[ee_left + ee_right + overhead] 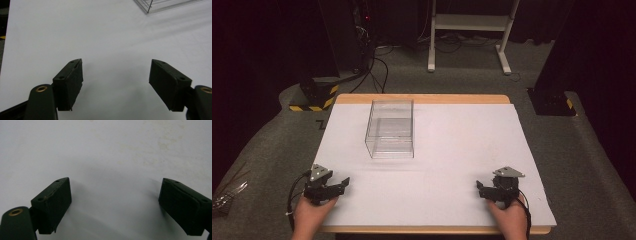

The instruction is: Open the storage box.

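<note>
Clear box [391, 129] stands alone on table [462, 150], well beyond both grippers.

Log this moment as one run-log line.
left gripper: open, empty | right gripper: open, empty | clear box: far-left on table, untouched

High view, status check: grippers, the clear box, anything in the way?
Left gripper and right gripper open, empty, at near edge. Clear box upright, untouched, far left of centre. White table between them bare.

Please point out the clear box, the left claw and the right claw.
clear box [391, 131]: high view, front wall.
left claw [343, 182]: high view, between its tips.
right claw [479, 188]: high view, between its tips.
</note>
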{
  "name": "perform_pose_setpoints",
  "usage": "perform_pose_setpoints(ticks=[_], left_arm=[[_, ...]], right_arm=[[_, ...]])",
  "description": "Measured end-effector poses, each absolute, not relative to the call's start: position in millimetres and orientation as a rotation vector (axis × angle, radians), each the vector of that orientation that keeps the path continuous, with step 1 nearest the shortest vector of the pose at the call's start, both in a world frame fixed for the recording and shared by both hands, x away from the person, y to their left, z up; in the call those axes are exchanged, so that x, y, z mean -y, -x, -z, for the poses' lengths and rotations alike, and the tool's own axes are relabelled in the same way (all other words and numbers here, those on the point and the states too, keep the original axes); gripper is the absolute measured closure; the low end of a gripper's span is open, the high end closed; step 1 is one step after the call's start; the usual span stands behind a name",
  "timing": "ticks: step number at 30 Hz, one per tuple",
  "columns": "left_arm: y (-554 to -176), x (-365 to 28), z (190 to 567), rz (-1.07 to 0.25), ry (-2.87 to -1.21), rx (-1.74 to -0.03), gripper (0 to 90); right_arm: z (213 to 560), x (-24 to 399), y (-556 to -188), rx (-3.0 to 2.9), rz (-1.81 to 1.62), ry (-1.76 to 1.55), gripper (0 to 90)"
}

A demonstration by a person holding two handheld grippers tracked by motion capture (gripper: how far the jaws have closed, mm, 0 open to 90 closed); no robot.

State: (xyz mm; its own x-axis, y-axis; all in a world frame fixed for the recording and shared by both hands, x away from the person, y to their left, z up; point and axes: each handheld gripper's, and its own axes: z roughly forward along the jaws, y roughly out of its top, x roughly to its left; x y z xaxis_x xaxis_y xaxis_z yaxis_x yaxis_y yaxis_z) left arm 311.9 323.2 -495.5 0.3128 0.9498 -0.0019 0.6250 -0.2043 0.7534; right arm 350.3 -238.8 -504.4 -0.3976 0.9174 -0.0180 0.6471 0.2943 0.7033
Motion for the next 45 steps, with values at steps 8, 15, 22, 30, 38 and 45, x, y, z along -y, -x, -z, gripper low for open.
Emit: perform_pose_setpoints(ticks=[8, 15, 22, 30, 38, 45], left_arm=[[-309.0, -315.3, 490.6, -0.631, -1.930, -1.356, 26.1], [-306.7, -307.3, 485.5, -0.591, -1.913, -1.322, 26.2], [-303.2, -299.1, 478.4, -0.577, -1.896, -1.265, 29.3], [-301.3, -290.7, 473.7, -0.556, -1.870, -1.230, 30.8], [-299.6, -283.6, 469.7, -0.561, -1.848, -1.194, 32.9], [-304.4, -274.9, 466.7, -0.531, -1.858, -1.176, 33.1]], right_arm=[[504.4, 238.9, -350.4, -2.149, -0.868, -1.396, 10.9], [504.4, 238.8, -350.3, -2.149, -0.869, -1.399, 10.9], [504.4, 238.8, -350.3, -2.149, -0.869, -1.399, 10.9], [504.4, 238.8, -350.3, -2.149, -0.869, -1.399, 11.0], [504.4, 238.8, -350.5, -2.149, -0.869, -1.399, 10.9], [504.4, 238.9, -350.5, -2.150, -0.869, -1.399, 10.9]])
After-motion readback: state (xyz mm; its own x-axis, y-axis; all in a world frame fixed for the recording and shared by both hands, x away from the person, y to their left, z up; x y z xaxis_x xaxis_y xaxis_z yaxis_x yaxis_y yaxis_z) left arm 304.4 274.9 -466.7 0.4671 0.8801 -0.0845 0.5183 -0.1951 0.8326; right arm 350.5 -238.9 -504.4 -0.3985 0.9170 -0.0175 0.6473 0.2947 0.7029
